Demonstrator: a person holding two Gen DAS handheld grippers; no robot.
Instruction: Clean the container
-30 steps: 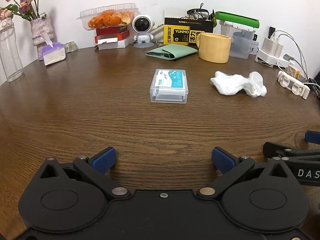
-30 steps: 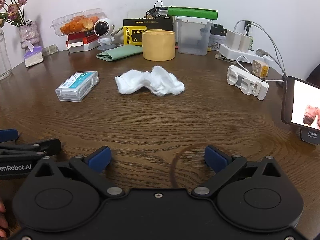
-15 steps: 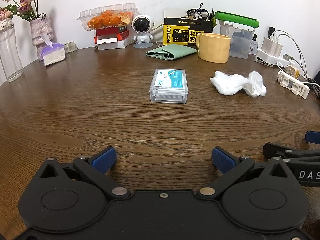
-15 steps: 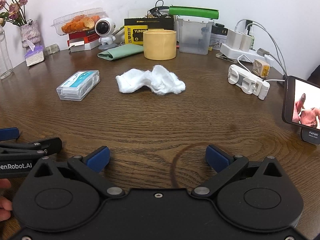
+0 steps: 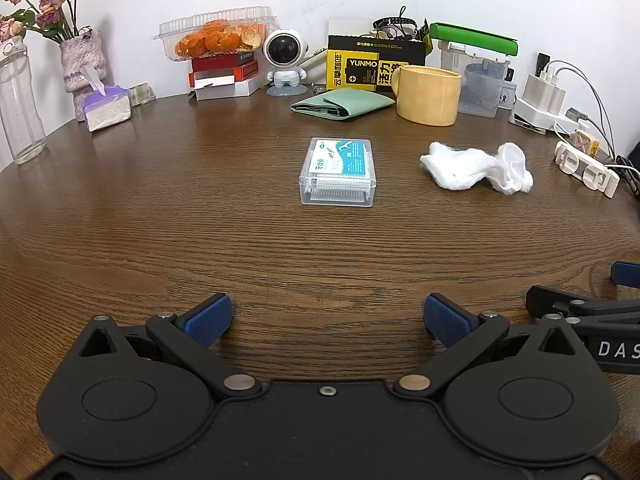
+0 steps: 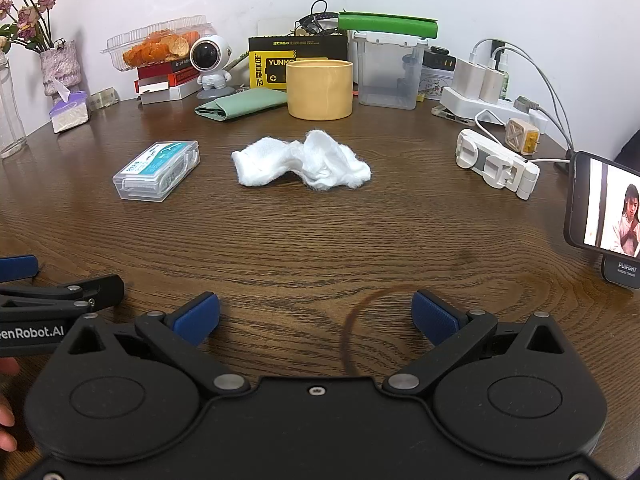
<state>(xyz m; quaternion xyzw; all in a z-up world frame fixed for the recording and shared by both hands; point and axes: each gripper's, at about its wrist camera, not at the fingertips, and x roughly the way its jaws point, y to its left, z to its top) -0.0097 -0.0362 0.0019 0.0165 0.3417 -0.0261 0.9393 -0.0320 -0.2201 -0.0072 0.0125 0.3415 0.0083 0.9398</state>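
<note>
A: Where's the box sitting? Both sets of jaws look spread wide, nothing in them, low over the table.

B: Yep, all empty. Box lies flat just left of the cloth, a gap between them. It's dead ahead of the left gripper, long axis running straight away from it. The right gripper faces the cloth instead, so I'd guess left takes the box, right the cloth.
</note>
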